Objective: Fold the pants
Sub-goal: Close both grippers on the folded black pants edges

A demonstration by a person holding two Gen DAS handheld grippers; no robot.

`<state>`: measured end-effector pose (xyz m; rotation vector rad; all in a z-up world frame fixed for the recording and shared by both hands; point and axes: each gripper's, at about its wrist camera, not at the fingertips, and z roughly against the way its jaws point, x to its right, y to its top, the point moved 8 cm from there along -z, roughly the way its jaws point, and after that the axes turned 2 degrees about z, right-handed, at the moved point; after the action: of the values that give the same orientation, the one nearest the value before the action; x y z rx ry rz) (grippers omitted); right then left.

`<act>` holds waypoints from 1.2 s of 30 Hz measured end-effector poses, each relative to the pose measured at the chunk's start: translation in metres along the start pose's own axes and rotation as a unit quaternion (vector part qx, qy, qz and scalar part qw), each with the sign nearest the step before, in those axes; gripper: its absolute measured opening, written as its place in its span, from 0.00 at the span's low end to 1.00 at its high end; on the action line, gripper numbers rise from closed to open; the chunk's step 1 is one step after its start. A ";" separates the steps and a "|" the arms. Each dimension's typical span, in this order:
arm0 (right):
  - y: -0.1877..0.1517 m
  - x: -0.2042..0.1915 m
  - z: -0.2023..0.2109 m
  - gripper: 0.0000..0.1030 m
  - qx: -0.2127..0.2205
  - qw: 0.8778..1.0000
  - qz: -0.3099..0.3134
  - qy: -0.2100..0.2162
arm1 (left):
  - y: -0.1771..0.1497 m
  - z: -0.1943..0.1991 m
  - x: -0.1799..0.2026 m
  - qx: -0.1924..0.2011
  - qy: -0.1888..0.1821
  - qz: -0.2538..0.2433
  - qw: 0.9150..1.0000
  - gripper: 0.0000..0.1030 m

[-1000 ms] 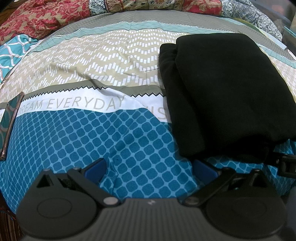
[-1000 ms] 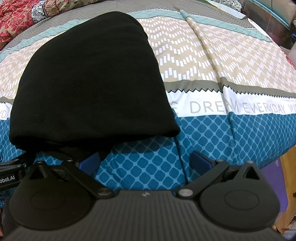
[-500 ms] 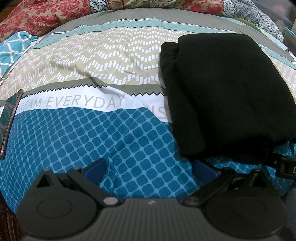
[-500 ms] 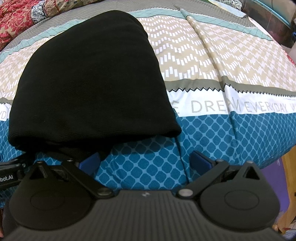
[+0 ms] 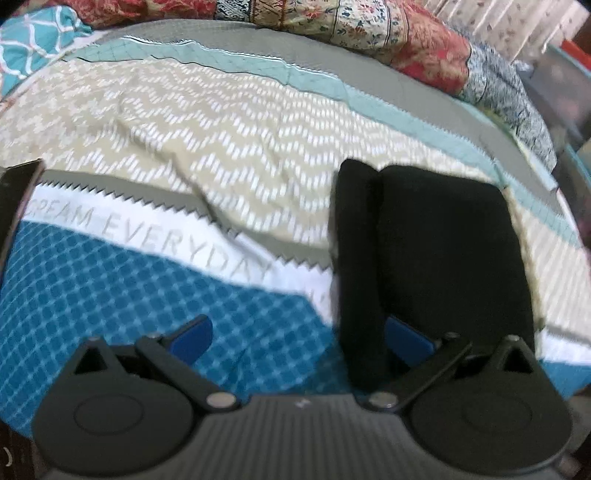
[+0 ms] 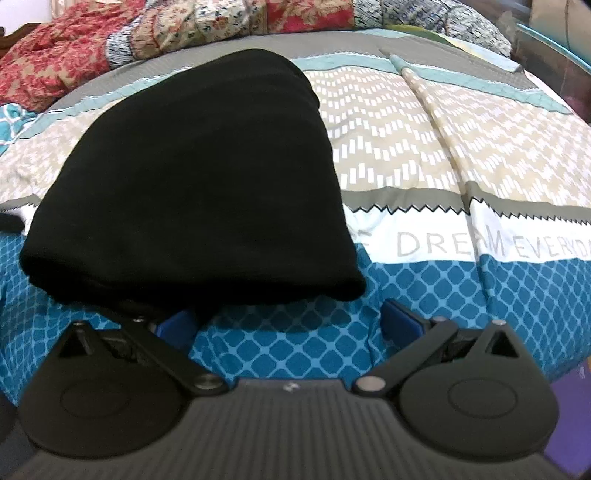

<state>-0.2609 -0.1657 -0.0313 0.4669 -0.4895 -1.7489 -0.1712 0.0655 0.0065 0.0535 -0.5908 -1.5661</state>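
Observation:
The black pants (image 5: 436,258) lie folded into a compact stack on the patterned bedspread (image 5: 184,155). In the left wrist view they sit at the right, with the near left edge of the stack between my open fingers. My left gripper (image 5: 299,336) is open and holds nothing. In the right wrist view the pants (image 6: 195,184) fill the left centre. My right gripper (image 6: 288,321) is open and empty just in front of the stack's near edge, its left blue pad (image 6: 173,323) partly under the fabric's overhang.
A dark phone (image 5: 14,206) lies on the bedspread at the far left. Red and floral quilts (image 6: 184,33) are bunched along the back of the bed. The bed's right edge (image 6: 569,354) drops off beside a purple object.
The left gripper has swung right and tilted, so the pants now sit nearer its centre and look smaller. The right gripper has pulled back and up slightly. The pants have not moved.

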 end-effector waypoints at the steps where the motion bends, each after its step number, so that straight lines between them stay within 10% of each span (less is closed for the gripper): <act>1: -0.001 -0.001 0.002 1.00 -0.004 1.000 0.009 0.005 | 0.006 -0.003 0.002 -0.005 -0.012 0.005 1.000 1.00; 7: -0.011 0.012 0.033 1.00 -0.025 0.996 0.028 0.075 | 0.022 -0.027 0.024 -0.042 -0.061 0.002 0.997 1.00; 18: 0.042 0.068 0.077 1.00 0.092 0.975 -0.096 0.176 | 0.024 -0.074 0.040 -0.087 -0.110 0.005 0.990 1.00; 27: 0.080 0.061 0.007 0.87 0.029 0.975 -0.076 0.207 | 0.028 -0.084 0.045 -0.077 -0.131 -0.012 0.988 1.00; 36: 0.069 0.056 -0.006 0.99 -0.017 0.965 -0.094 0.245 | 0.023 -0.088 0.057 -0.041 -0.104 -0.069 0.991 1.00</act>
<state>-0.2143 -0.2358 -0.0010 0.9159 -0.0619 -1.7377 -0.1225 -0.0170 -0.0423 -0.1363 -0.6974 -1.7410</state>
